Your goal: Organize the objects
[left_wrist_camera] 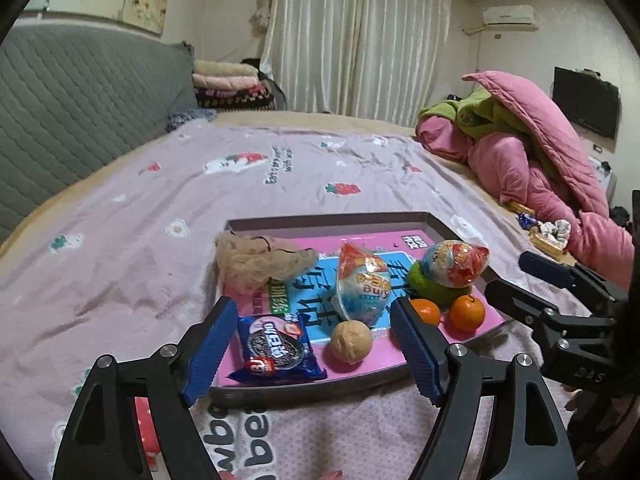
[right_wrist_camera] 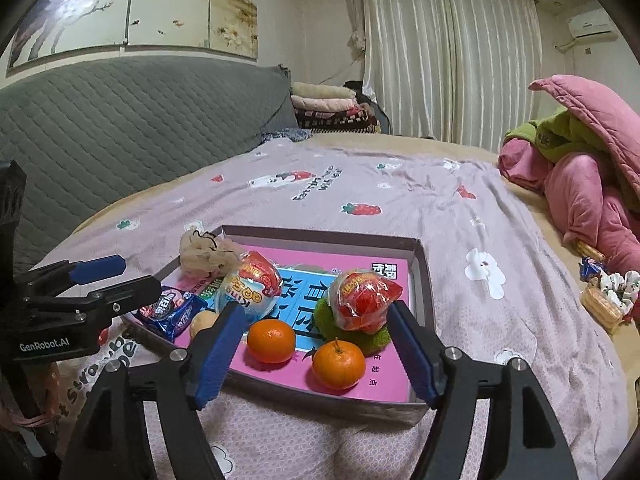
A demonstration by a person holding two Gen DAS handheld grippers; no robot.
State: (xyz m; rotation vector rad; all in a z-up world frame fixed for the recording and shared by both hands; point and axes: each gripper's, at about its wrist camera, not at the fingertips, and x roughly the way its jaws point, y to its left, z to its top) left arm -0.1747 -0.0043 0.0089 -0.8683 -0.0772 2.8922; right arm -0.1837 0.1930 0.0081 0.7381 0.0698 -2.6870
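Left gripper [left_wrist_camera: 314, 346] hung with jaws spread wide and nothing between the pads, poised just short of the tray's near edge; right gripper [right_wrist_camera: 312, 350] likewise parted and empty, hovering over the same edge. Ahead of both sat the tray [right_wrist_camera: 424, 264] on the bedspread [left_wrist_camera: 280, 176], already loaded: cookie packet [left_wrist_camera: 276, 350] and walnut [left_wrist_camera: 351, 341] just beyond the left gripper's fingertips, two tangerines [right_wrist_camera: 338, 364] just beyond the right's. Farther in, two wrapped toy eggs [left_wrist_camera: 362, 284], one perched on a green ball [right_wrist_camera: 352, 334], plus a crumpled beige mesh [left_wrist_camera: 260, 262] draped over the far left corner. Judged mostly done, with the main items gathered inside. Well off to the right of the tools, near the pink quilt [left_wrist_camera: 532, 152], lay a few loose snacks [right_wrist_camera: 604, 296], possibly still to be collected; whether part of the job, could not be told.
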